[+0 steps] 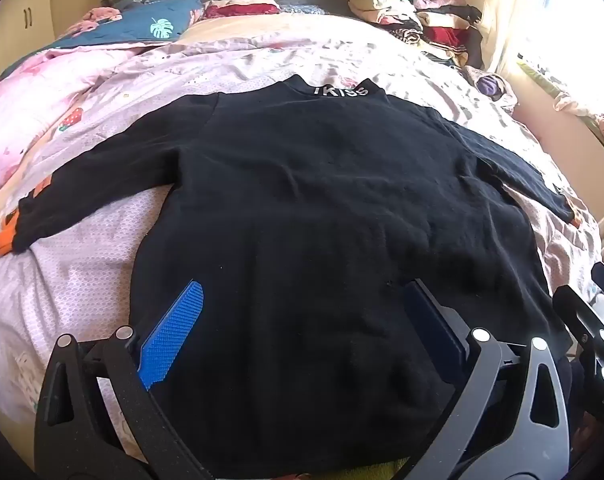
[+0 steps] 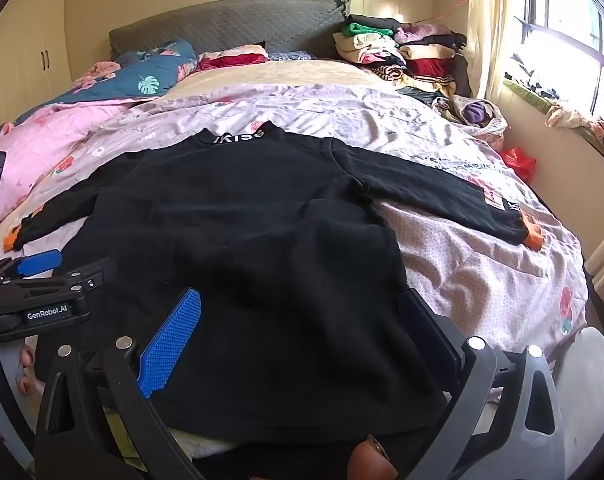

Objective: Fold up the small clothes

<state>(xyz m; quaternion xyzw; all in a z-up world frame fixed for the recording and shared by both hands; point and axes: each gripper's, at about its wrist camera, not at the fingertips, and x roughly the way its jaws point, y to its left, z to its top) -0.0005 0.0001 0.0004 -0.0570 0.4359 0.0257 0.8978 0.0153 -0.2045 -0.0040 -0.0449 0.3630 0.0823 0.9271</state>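
Black knit fills the near field: the sweater (image 1: 302,208) lies flat on the bed, hem toward me, collar at twelve o'clock, both sleeves spread out to nine and three. My left gripper (image 1: 298,328) hangs just above the hem with its fingers spread wide and nothing between them; the blue pad (image 1: 174,336) shows on one finger. My right gripper (image 2: 298,332) is likewise parted and empty, low over the hem's right half, with the left tool visible at nine o'clock in its view.

I judge the fabric soft, limp and fairly thick, light enough to lift but prone to sag and drag across the quilt (image 2: 481,264). It will not slip from ribbed pads. I would pinch it at the hem corners or at the sleeve cuffs, whose orange trim (image 2: 533,240) marks the ends.

Farther off, at one o'clock near the headboard (image 2: 230,28), a pile of folded clothes (image 2: 405,56) sits loose on the bed. I see no basket or bin holding anything.
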